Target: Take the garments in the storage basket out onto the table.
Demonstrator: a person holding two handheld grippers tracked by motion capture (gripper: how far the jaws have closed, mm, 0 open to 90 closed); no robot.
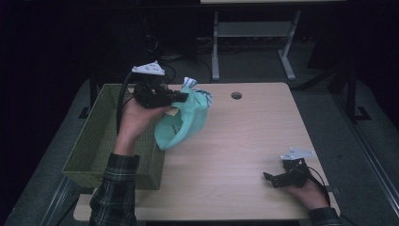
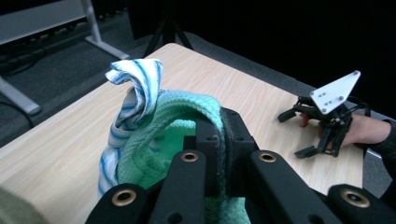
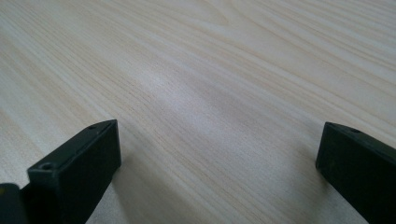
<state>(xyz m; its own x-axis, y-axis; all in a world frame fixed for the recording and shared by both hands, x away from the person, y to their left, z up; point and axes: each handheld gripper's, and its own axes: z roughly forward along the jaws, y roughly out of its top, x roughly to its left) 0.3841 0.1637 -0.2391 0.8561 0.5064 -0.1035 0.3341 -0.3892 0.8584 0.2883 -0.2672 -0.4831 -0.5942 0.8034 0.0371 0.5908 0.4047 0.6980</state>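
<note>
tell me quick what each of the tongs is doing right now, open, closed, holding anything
Left tongs: shut on the green cloth, lifted off the table, with a blue-striped white cloth bunched against it.
Right tongs: open, holding nothing, low over the table.

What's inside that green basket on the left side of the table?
The green basket looks empty where its floor shows. The left gripper, shut on a green cloth and a striped cloth, is held beside it. The forearm covers part of the inside.
</note>
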